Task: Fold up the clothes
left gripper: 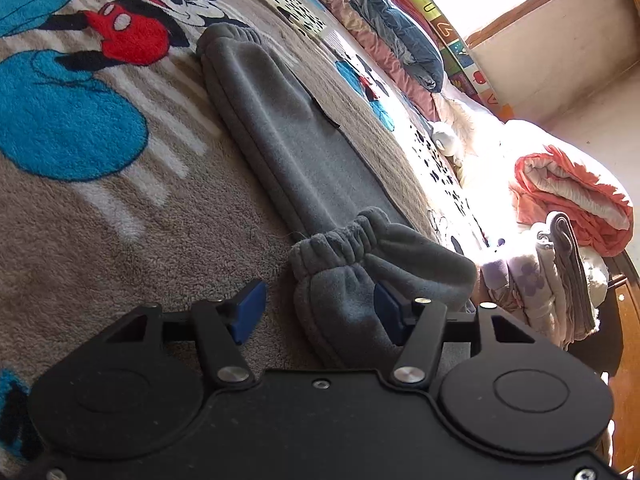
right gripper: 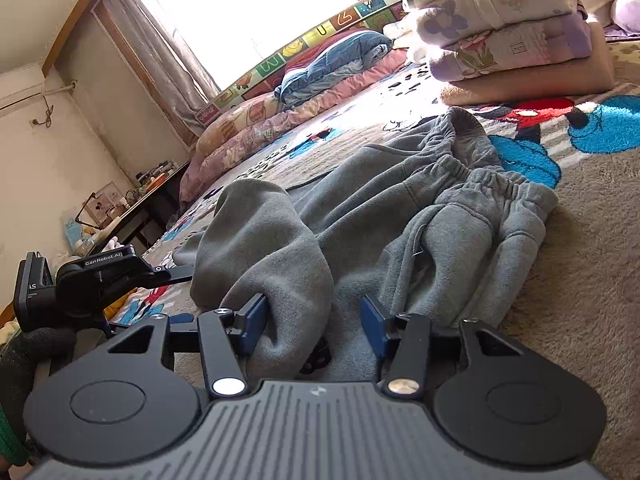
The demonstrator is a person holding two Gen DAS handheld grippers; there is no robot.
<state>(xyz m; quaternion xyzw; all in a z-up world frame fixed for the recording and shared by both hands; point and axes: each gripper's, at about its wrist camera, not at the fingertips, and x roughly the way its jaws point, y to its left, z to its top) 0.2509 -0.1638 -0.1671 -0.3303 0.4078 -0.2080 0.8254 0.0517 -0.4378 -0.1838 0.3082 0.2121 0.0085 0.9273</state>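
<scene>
The grey fleece sweatpants (left gripper: pixel 280 136) lie on the beige plush blanket with cartoon-mouse print (left gripper: pixel 100 208), and their long axis is what the coming fold seems to turn on: in the left wrist view one leg runs straight away from the left gripper (left gripper: pixel 316 314), from the gathered elastic waistband (left gripper: pixel 340 240) just ahead of the fingertips out to the cuffed ankle (left gripper: pixel 228 36) at the far end. The left gripper's blue pads stand spread — the right-hand pad touches the bunched fleece below the waistband, the left-hand pad sits clear over bare blanket, so nothing is pinched. The right gripper (right gripper: pixel 314 322) is likewise spread, with a rumpled hump of grey fleece between its pads; the left-hand pad touches the cloth, but I judge no grip is made. Both tools sit at the waist end, so either is well apart from the cuff. The right wrist view shows what the left cannot: the waist heaped and crumpled, the left gripper's black body (right gripper: pixel 100 276) low at the side, and a stack of folded pale floral garments (right gripper: pixel 500 28) beyond. Only the left view shows the leg lying flat and straight.
</scene>
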